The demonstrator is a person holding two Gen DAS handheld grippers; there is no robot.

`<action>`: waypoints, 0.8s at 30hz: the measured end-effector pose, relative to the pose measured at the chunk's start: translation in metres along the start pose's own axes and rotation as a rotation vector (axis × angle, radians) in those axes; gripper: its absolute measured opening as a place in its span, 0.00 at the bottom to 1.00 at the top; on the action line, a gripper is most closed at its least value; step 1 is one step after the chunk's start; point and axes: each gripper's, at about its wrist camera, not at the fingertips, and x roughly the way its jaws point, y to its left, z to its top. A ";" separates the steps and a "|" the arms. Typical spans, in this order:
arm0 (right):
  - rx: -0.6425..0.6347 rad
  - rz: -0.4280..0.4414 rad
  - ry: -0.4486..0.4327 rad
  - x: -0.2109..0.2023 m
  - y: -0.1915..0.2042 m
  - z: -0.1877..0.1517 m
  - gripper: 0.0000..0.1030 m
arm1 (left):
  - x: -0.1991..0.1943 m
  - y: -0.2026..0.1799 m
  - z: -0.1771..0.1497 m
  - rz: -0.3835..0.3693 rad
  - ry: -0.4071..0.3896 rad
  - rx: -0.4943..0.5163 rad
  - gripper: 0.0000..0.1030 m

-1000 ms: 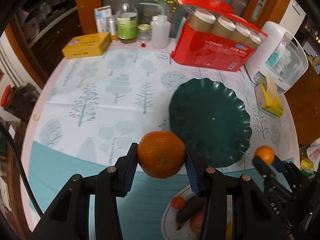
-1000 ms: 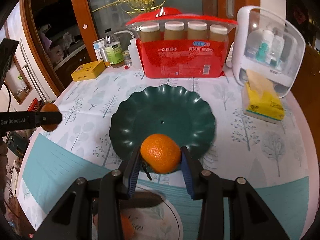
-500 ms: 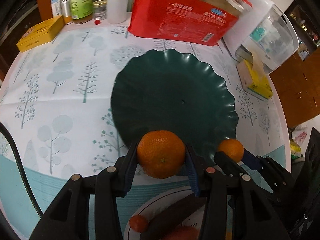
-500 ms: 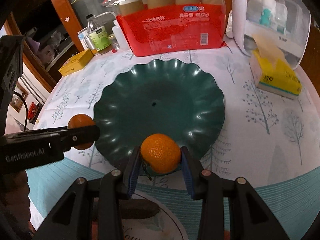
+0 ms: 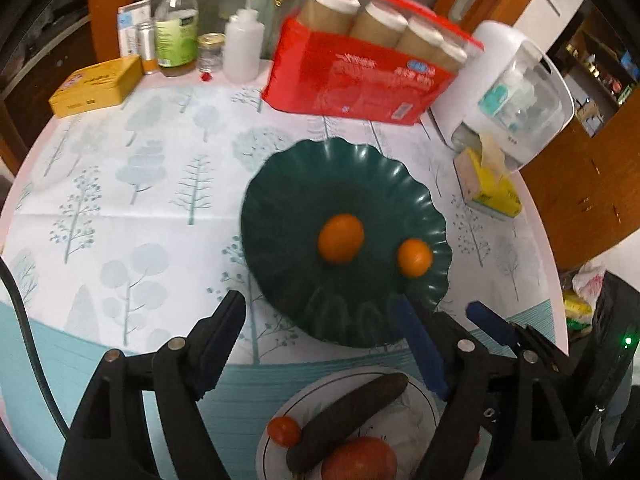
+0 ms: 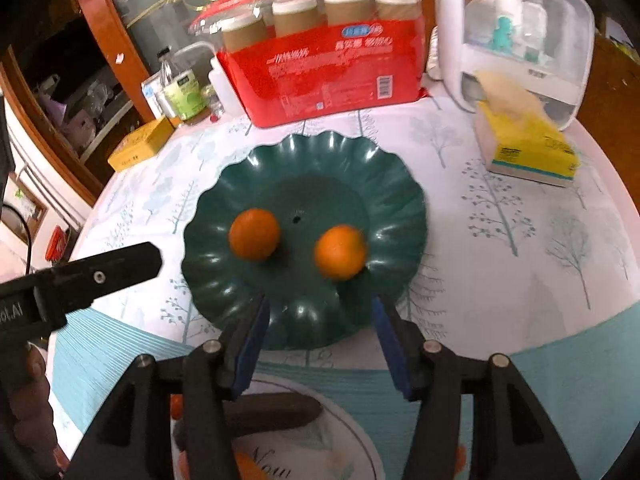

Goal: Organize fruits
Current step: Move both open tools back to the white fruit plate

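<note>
Two oranges lie in the dark green scalloped plate [image 5: 280, 184] [image 6: 384, 176]: the larger one [image 5: 341, 237] [image 6: 254, 233] to the left, the smaller one [image 5: 415, 258] [image 6: 340, 253] to the right. My left gripper [image 5: 320, 324] is open and empty, just short of the plate's near rim; it also shows in the right wrist view [image 6: 120, 264]. My right gripper [image 6: 320, 328] is open and empty at the plate's near rim; its blue pads show in the left wrist view [image 5: 486, 320].
A white plate [image 5: 424, 400] with a dark cucumber [image 5: 348, 412], a small tomato [image 5: 284, 431] and a red tomato [image 5: 360, 460] sits under the grippers. A red jar pack [image 5: 360, 76], white dispenser [image 5: 520, 92], tissue box [image 6: 528, 148], bottles [image 5: 176, 28] and yellow tin [image 5: 96, 86] line the back.
Both grippers opened and let go of their oranges, which now lie in the green plate. Both grippers have drawn back toward the near rim.
</note>
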 end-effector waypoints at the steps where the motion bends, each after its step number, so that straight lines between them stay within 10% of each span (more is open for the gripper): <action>1: 0.006 -0.003 -0.005 -0.005 0.000 -0.002 0.53 | -0.006 0.001 -0.001 0.000 -0.008 -0.004 0.75; 24: 0.122 -0.107 -0.057 -0.110 0.010 -0.118 0.53 | -0.078 0.016 -0.098 -0.071 0.043 0.051 0.75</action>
